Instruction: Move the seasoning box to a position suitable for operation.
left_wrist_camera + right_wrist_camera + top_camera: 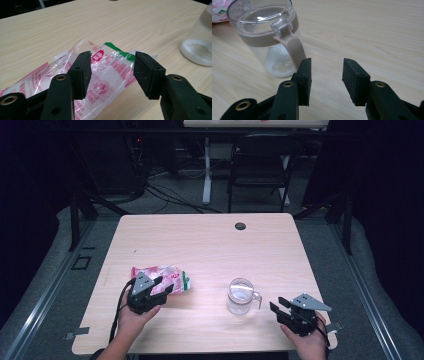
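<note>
A clear plastic bag (162,279) printed in pink, with a green edge, lies flat on the wooden table (210,245) at the left. My left gripper (165,285) hovers over its near end, jaws apart, the bag (107,72) showing between and below the pads without being pinched. A clear lidded jug (241,296) with a beige band and handle stands right of centre, a little white powder in its bottom. My right gripper (277,306) is open just right of the jug's handle (293,47); its left pad (304,80) is close to the handle's lower end.
A round cable hole (240,226) sits near the table's far edge. Beyond the table stand a black chair (260,165) and a white desk leg (206,170) among floor cables. The jug's base (197,50) shows at the right of the left gripper view.
</note>
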Demonstrator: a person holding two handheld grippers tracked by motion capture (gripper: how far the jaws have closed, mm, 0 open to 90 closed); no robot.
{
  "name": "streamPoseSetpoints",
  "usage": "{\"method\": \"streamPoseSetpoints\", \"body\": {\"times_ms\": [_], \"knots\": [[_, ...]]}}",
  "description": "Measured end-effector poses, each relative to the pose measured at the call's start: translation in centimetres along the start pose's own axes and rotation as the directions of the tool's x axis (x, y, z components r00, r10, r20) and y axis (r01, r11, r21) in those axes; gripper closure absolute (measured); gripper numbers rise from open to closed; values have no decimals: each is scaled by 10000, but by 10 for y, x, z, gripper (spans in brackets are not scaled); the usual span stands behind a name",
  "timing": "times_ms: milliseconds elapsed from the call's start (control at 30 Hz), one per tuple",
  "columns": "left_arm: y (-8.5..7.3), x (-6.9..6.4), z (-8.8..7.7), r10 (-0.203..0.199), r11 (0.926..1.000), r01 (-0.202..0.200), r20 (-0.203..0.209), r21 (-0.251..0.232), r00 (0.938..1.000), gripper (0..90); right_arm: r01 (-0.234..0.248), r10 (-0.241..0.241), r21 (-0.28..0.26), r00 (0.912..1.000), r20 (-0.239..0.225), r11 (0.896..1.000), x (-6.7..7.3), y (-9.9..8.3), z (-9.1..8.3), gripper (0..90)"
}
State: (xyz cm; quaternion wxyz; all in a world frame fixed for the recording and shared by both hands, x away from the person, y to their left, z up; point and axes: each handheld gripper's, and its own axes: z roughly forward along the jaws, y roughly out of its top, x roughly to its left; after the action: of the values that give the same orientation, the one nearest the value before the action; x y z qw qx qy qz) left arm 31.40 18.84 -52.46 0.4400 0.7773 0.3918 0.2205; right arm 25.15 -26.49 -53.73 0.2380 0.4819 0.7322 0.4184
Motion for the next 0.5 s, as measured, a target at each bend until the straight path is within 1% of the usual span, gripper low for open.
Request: {"method": "streamPoseSetpoints", "body": {"times_ms": [33, 133, 200, 233, 267, 300, 333, 367, 400, 467, 500], "knots": [[0, 0, 0, 63, 10000, -62, -109, 31, 9999, 482, 36, -37, 48, 9999, 141, 10000, 1, 0, 0, 574], [0, 1, 0, 63, 10000, -61, -218, 77, 9997, 481, 5, -5, -26, 9997, 240, 10000, 5, 0, 1, 573], [-1, 2, 0, -64, 9999, 71, -451, 143, 9990, 481, 414, -414, -5, 9981, 454, 9991, 12, 1, 1, 564], [-2, 3, 1, -203, 9998, 206, -475, 72, 9987, 492, 696, -687, -119, 9957, 615, 9975, 18, 1, 2, 556], [-2, 4, 1, -305, 9995, 307, -375, 52, 9988, 502, 826, -817, -102, 9944, 667, 9965, 20, 1, 2, 547], [-2, 4, 1, -305, 9995, 307, -375, 52, 9988, 505, 826, -817, -102, 9944, 667, 9965, 20, 1, 2, 547], [-1, 6, 1, -342, 9994, 343, -340, 34, 9988, 505, 883, -875, -99, 9941, 644, 9960, 21, 1, 3, 529], [-1, 7, 1, -469, 9989, 467, -314, -84, 9984, 512, 1013, -1011, 8, 9927, 662, 9949, 24, 0, 4, 515], [-1, 7, 1, -502, 9987, 499, -281, -97, 9983, 516, 1129, -1128, 26, 9914, 657, 9936, 25, 0, 5, 517], [0, 8, 1, -582, 9982, 578, -253, -143, 9980, 523, 1148, -1142, -58, 9912, 666, 9934, 27, -1, 5, 525], [0, 8, 2, -607, 9981, 605, -208, -129, 9979, 528, 1171, -1167, -32, 9916, 566, 9931, 28, -1, 3, 549]]}}
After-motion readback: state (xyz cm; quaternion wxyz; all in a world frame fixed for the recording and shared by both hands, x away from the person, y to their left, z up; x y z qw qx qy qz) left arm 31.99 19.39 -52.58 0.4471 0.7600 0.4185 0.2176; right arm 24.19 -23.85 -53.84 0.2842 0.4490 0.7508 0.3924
